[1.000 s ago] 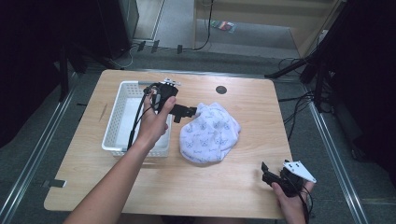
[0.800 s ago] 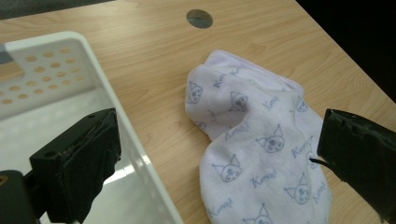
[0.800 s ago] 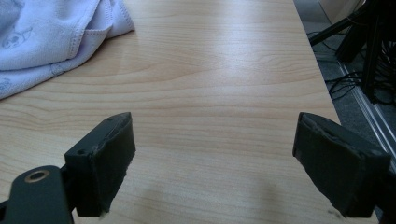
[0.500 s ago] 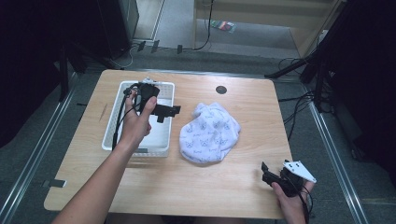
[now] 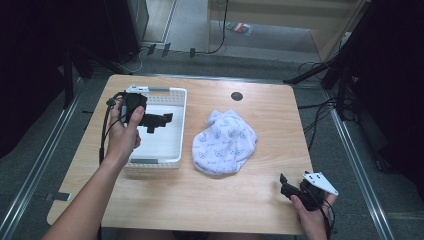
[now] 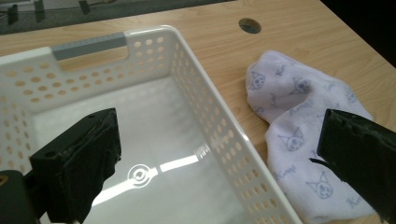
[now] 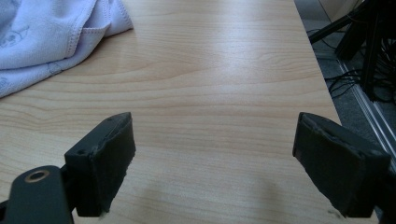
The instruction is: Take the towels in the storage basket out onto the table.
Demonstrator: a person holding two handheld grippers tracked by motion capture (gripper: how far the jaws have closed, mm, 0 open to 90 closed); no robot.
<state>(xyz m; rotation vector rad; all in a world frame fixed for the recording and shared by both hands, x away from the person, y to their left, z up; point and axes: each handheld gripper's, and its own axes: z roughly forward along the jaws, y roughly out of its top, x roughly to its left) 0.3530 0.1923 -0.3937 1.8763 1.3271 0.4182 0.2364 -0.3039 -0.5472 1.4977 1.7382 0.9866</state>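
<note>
Table: wooden table, white basket left, patterned cloth centre.
Change: left gripper, jaws released and empty, retreated from cloth to over basket.
Right gripper: released, idle near-right.
Meaning: cloth ungrasped.

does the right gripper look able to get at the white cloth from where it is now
Probably yes. The right gripper sits open at the table's near right corner, and only bare wood lies between it and the white cloth. The basket stands on the cloth's other side.

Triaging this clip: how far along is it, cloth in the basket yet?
Not yet. Done: nothing visibly; the white basket is empty. In hand: nothing. The left gripper hangs open over the basket, and the right gripper rests open near the table's front right corner. Left: the patterned cloth lies bunched on the table beside the basket, ungripped.
</note>
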